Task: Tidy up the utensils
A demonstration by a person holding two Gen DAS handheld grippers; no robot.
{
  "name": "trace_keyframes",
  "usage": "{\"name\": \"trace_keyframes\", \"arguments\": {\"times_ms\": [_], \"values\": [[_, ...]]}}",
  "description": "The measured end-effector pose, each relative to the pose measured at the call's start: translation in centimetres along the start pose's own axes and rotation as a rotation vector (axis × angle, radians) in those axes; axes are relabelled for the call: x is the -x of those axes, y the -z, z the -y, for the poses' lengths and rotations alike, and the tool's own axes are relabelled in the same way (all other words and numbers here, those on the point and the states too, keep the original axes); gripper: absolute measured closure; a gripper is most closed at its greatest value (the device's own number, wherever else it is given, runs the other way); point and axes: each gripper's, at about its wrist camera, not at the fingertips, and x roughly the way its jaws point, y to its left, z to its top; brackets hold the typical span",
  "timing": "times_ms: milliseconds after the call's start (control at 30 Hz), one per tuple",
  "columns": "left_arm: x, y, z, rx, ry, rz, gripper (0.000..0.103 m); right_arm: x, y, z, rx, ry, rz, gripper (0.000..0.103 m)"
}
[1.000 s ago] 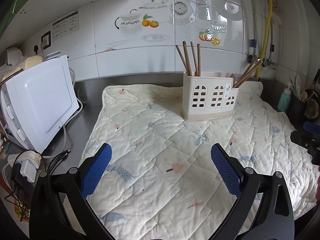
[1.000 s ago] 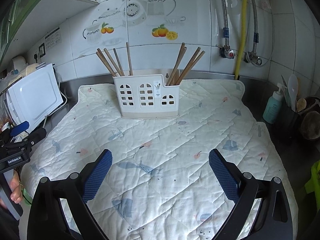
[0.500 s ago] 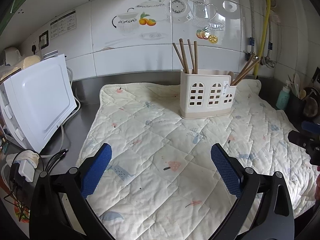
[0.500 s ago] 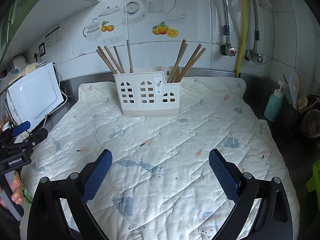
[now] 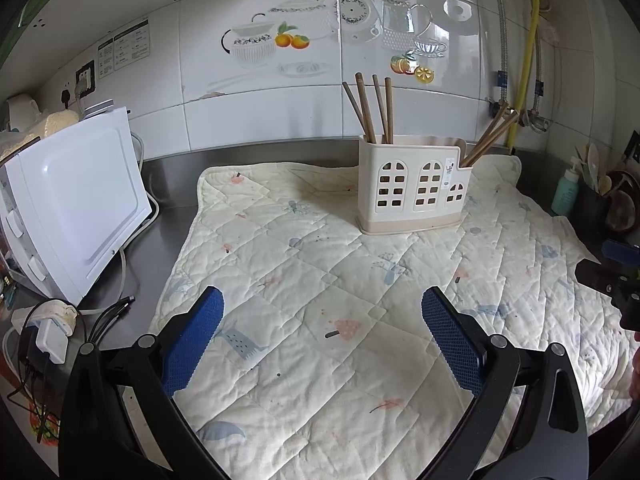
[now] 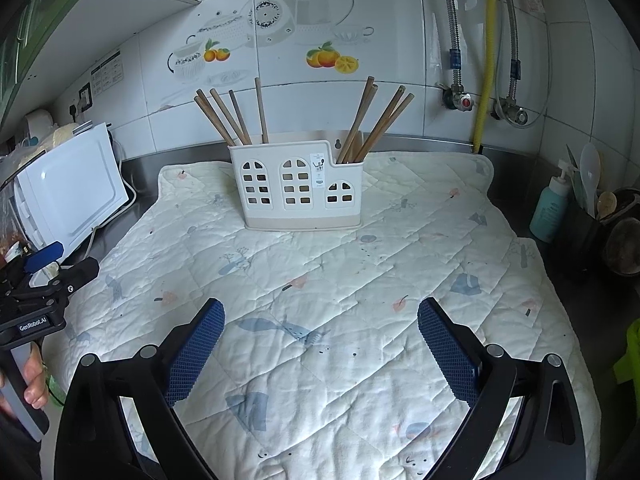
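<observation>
You are holding the left gripper (image 5: 320, 312) and right gripper (image 6: 320, 316) spread wide, pinching nothing | chopsticks (image 6: 232, 118) are standing in the white holder (image 6: 298, 184) at 12 o'clock | they look light, stiff, a bit slippery | I think grabbing near the bare tops is best.

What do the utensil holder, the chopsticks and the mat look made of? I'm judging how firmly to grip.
The utensil holder looks like moulded plastic, cream with a smooth, slightly glossy finish; its crisp window cut-outs suggest that. The chopsticks look like wood or bamboo: matte brown, though no grain is visible. The mat is quilted fabric, soft and matte, with stitched seams and wrinkles.
</observation>
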Motion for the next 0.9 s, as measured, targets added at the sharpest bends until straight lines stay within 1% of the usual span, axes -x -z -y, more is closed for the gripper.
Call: {"name": "trace_keyframes", "arguments": {"times_ms": [733, 900], "values": [[-0.39, 0.15, 0.44, -0.010, 0.004, -0.012, 0.005, 0.01, -0.08, 0.25, -0.003, 0.003, 0.001, 0.009], [-0.23, 0.11, 0.36, -0.003, 0.007, 0.002, 0.005, 0.03, -0.05, 0.26, -0.003, 0.002, 0.002, 0.009]]}}
